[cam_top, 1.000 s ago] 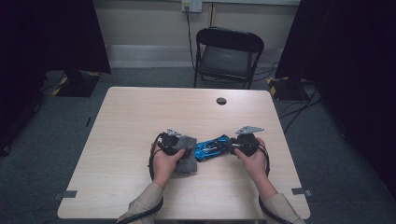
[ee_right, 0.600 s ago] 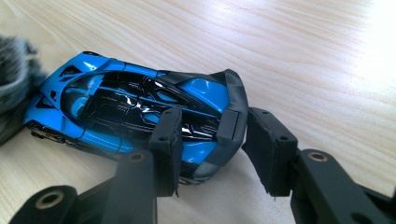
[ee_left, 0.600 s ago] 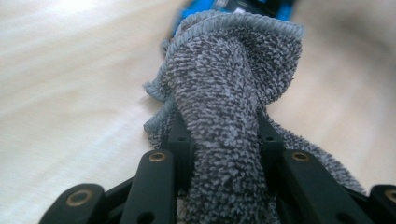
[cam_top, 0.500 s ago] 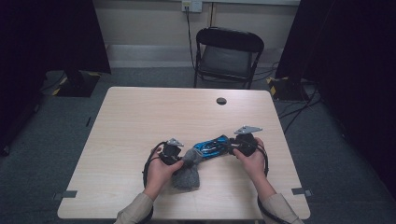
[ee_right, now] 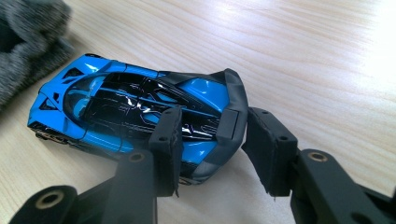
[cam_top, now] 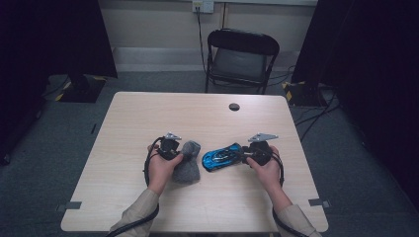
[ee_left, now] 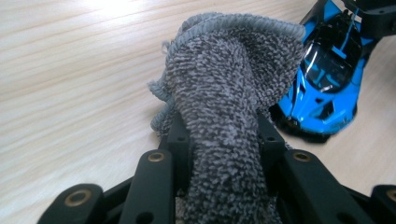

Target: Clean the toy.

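cloth [ee_left: 224, 107] sits clamped in the left gripper [ee_left: 223, 140], whose jaws have just closed on it. right gripper [ee_right: 210, 135], at the cloth's three o'clock, grips the blue toy car [ee_right: 135, 109] by its tail on the surface [cam_top: 197, 113].

Fuzzy grey terry cloth [ee_left: 224, 93], glossy blue toy car [ee_right: 126, 109], smooth pale wood-grain table [cam_top: 148, 113]

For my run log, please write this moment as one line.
left gripper: shut on grey cloth | right gripper: shut on blue toy car rear | car on table
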### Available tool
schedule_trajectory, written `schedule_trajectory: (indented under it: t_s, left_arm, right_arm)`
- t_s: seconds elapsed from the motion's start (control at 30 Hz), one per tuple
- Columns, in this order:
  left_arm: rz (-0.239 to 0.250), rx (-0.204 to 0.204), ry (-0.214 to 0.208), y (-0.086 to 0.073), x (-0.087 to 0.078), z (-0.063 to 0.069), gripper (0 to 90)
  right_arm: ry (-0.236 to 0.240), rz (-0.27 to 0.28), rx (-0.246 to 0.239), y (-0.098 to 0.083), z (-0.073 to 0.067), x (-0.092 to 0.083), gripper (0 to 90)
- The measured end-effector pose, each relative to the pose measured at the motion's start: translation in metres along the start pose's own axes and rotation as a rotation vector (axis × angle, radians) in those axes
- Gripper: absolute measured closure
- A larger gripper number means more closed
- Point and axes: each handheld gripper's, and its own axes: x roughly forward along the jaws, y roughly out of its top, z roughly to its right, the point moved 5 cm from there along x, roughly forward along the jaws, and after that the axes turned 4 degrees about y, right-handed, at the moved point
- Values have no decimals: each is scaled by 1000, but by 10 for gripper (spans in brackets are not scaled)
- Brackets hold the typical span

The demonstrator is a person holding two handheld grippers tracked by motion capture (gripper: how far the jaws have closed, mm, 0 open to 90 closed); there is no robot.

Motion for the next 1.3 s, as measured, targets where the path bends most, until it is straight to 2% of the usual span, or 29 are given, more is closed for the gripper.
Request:
schedule_trajectory:
  t_s: [0.13,0.23,0.5,0.67,0.8,0.9,0.97,1.0,1.13,1.3]
  left_arm:
    - [-20,24,-27,2,12,12,669]
    - [-27,54,-28,1,15,19,675]
    - [-33,72,-62,-5,11,26,687]
    - [-40,108,-70,-11,6,37,691]
    - [-40,118,-87,-16,3,46,693]
    - [-52,113,-123,-20,1,54,695]
    - [-52,128,-123,-22,0,58,695]
    - [-49,121,-124,-22,-1,59,695]
    - [-26,101,-121,-17,-8,51,694]
    - [10,105,-37,2,-21,27,690]
  right_arm:
    - [9,6,3,0,-1,1,569]
    - [3,4,0,0,-1,1,570]
    - [1,2,4,0,-1,1,571]
    - [-3,0,1,0,-2,1,572]
    - [-2,3,3,0,-2,1,573]
    - [-4,5,5,0,-2,1,573]
    - [-3,5,7,0,-2,1,573]
    - [-4,7,8,0,-3,1,573]
    - [-3,14,9,0,-3,1,576]
    - [7,22,13,-1,-2,1,576]
